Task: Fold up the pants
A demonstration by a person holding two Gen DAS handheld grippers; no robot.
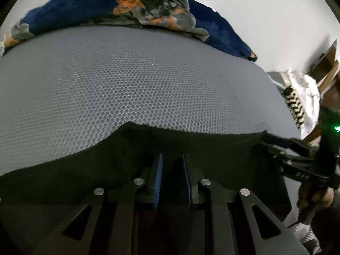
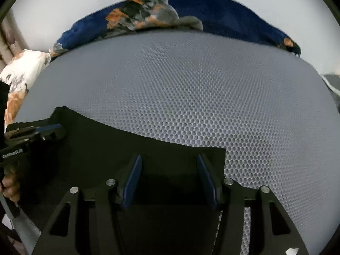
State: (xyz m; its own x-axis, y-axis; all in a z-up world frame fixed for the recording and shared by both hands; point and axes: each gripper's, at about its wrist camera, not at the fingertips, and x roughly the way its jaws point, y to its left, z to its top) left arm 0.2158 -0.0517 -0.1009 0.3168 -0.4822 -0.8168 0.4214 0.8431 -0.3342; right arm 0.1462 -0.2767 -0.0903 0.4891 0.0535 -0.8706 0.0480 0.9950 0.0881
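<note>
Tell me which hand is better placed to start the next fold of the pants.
Left, probably. The left gripper looks nearly closed, apparently pinching the pants at their left corner, which is lifted. The right gripper stands open over the cloth near the right corner, gripping nothing.

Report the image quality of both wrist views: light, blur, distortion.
Left wrist view: strong fisheye bulge bends the grey mat; the black pants are so dark that folds barely show; the right gripper at the edge is smeared by blur. Right wrist view: same bulge, the mat's honeycomb is sharp; the pants read as a flat black shape; the wall behind is washed out.
</note>
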